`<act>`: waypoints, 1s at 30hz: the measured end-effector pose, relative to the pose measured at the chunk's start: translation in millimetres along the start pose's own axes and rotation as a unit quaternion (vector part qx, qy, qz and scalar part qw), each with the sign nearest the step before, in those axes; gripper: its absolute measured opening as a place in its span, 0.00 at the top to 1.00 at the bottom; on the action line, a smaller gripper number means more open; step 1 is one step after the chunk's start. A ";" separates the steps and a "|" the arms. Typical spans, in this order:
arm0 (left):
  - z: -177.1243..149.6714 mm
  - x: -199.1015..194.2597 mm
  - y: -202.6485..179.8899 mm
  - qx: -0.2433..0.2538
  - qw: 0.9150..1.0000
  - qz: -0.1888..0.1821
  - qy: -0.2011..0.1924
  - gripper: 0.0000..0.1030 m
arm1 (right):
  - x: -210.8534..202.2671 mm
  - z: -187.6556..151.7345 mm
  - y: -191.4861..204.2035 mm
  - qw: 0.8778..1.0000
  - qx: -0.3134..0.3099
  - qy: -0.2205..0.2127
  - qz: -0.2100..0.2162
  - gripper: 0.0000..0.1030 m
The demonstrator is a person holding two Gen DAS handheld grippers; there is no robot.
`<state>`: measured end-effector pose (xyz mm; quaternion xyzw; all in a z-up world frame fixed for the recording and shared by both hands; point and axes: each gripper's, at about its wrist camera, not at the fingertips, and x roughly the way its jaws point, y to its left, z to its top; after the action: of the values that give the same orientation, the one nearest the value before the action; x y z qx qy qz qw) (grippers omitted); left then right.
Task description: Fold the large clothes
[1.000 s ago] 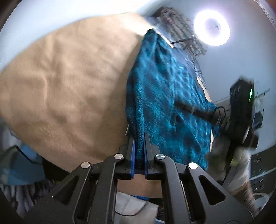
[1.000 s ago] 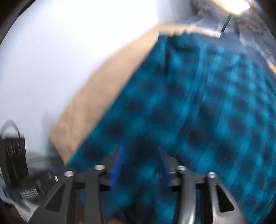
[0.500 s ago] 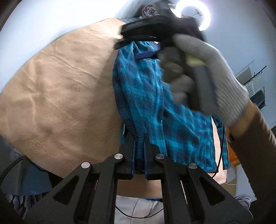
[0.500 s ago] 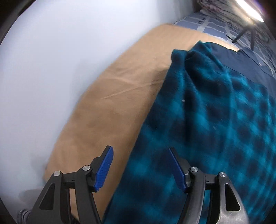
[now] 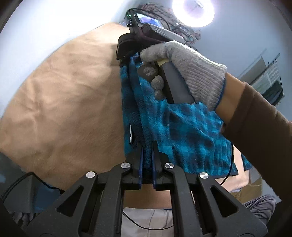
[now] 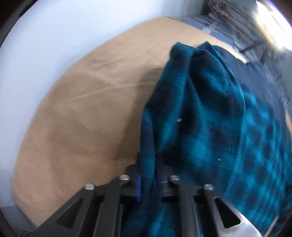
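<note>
A teal and dark blue checked fleece garment (image 5: 180, 127) lies on a tan sheet (image 5: 63, 109). My left gripper (image 5: 147, 145) is shut on a bunched edge of the garment near me. My right gripper (image 5: 127, 56), held by a grey-gloved hand (image 5: 184, 67), grips the same edge farther away. In the right wrist view the right gripper (image 6: 148, 164) is shut on a fold of the garment (image 6: 209, 127), which bunches up ahead of it over the tan sheet (image 6: 87, 118).
A bright ring light (image 5: 193, 12) shines at the top. A white wall (image 6: 54, 36) borders the tan sheet on the left. Patterned bedding (image 6: 228, 23) lies beyond the sheet. A black cable (image 5: 230, 164) hangs at the garment's right edge.
My right gripper was open over the garment and has closed on its edge. The gloved hand has moved in along the edge. My left gripper has kept its hold.
</note>
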<state>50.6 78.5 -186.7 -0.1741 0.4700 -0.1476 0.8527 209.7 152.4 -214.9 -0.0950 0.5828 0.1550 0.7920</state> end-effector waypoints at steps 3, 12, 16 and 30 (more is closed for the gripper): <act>-0.3 -0.7 -17.5 0.032 0.999 0.005 -0.002 0.95 | -13.7 -3.4 -30.5 0.995 0.056 -0.021 0.084 0.94; 0.0 6.0 -66.3 0.108 0.994 0.005 0.007 0.95 | -43.3 -52.0 -144.1 0.937 0.209 -0.100 0.260 0.95; -2.8 14.8 -92.9 0.145 0.989 0.000 0.012 0.95 | -51.9 -79.3 -187.9 0.912 0.250 -0.134 0.297 0.95; -32.6 52.9 -136.5 0.203 0.977 -0.013 0.070 0.95 | -23.3 -162.4 -267.7 0.888 0.341 -0.144 0.274 0.95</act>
<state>38.0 -71.0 -183.1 0.0073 0.4868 -0.2629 0.8330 153.6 -154.4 -249.8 0.3679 0.4820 0.1699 0.7769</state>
